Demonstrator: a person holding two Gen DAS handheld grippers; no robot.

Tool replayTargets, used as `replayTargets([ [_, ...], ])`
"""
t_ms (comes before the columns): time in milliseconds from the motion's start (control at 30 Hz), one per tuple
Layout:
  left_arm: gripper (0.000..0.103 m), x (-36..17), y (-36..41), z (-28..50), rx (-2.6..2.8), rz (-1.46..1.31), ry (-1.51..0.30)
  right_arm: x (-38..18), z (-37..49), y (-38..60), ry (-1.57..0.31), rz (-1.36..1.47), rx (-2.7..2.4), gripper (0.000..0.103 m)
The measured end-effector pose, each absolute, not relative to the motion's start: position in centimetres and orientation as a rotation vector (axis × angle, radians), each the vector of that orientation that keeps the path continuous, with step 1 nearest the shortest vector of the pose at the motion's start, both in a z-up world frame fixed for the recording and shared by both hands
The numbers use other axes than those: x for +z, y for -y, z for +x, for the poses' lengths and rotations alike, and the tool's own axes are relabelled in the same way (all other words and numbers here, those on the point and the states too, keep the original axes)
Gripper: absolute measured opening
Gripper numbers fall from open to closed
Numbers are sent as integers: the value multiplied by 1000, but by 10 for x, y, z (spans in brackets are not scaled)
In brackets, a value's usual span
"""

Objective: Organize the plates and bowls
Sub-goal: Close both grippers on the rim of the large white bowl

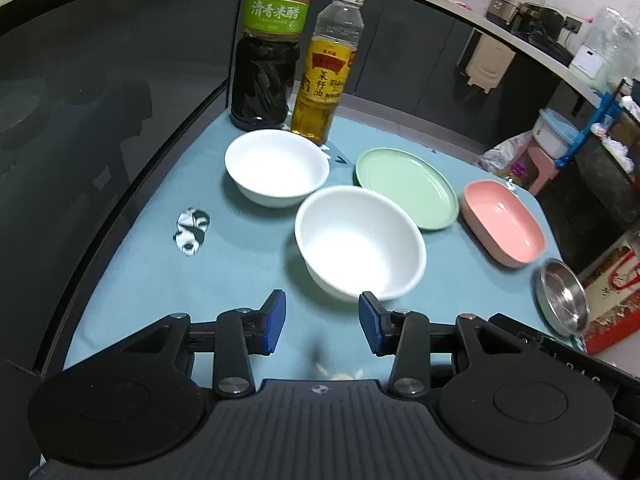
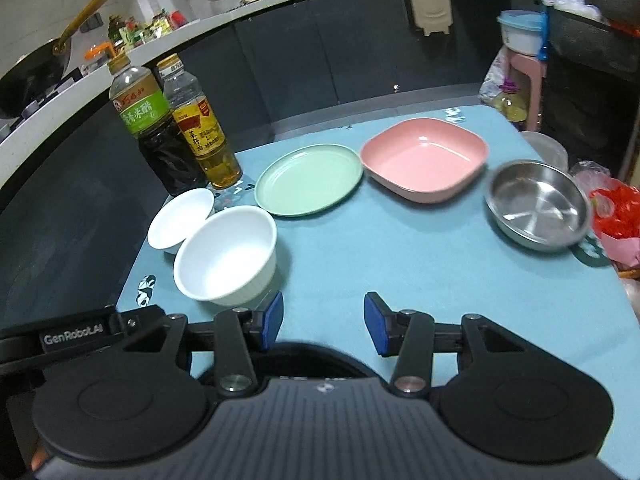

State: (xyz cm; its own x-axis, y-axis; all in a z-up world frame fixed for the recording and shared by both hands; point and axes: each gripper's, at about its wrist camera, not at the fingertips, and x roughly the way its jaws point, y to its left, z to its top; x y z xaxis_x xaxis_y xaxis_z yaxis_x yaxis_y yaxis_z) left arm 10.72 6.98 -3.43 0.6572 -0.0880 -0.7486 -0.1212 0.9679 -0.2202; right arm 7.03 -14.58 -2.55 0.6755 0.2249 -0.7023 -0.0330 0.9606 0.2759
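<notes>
- Five dishes lay on the blue tablecloth (image 2: 400, 280): two white bowls, a green plate (image 2: 308, 184), a pink square dish (image 2: 424, 160) and a steel bowl (image 2: 538, 204).
- In the right wrist view the nearer white bowl (image 2: 228, 256) hid part of the farther white bowl (image 2: 180, 218), so I could not tell whether their rims touched; in the left wrist view the nearer white bowl (image 1: 360, 244) and farther white bowl (image 1: 276, 166) showed a thin gap.
- Green plate (image 1: 406, 188) sat just beside the nearer white bowl, with its near edge covered by that bowl's rim in the left wrist view.
- Pink square dish (image 1: 504, 222) lay right of the plate, and the steel bowl (image 1: 562, 298) was squeezed and blurred at the right edge of the fisheye.
- Vinegar bottle (image 1: 268, 48) and oil bottle (image 1: 326, 64) stood upright side by side behind the farther bowl; the vinegar bottle's cap was cut off by the top of the frame.
- Left gripper (image 1: 322, 326) hung over the cloth near the nearer bowl, jaws moderately apart and empty.
- Right gripper (image 2: 324, 326) hung over bare cloth, jaws wide and empty.
- Something pale and blurred below the left gripper's pads was too indistinct to name.
- Panda print (image 1: 191, 231) on the cloth was smeared.
</notes>
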Motion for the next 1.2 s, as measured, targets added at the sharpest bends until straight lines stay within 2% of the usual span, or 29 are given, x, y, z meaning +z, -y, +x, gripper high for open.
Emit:
replayTargets([
  [867, 38, -90, -78, 196, 87, -250, -1007, -66, 171, 105, -985, 216, 222, 45],
  [1033, 36, -92, -73, 200, 67, -230, -988, -76, 180, 105, -1009, 227, 220, 45],
  [1067, 25, -93, -72, 200, 53, -221, -985, -77, 181, 105, -1012, 228, 222, 41],
  [1100, 19, -92, -71, 199, 30, -222, -980, -79, 182, 106, -1015, 235, 227, 35],
  [1167, 11, -90, -69, 196, 15, -216, -976, -80, 184, 107, -1023, 276, 275, 4],
  [1200, 12, -89, -68, 195, 10, -205, -971, -80, 185, 108, -1032, 293, 290, 4],
])
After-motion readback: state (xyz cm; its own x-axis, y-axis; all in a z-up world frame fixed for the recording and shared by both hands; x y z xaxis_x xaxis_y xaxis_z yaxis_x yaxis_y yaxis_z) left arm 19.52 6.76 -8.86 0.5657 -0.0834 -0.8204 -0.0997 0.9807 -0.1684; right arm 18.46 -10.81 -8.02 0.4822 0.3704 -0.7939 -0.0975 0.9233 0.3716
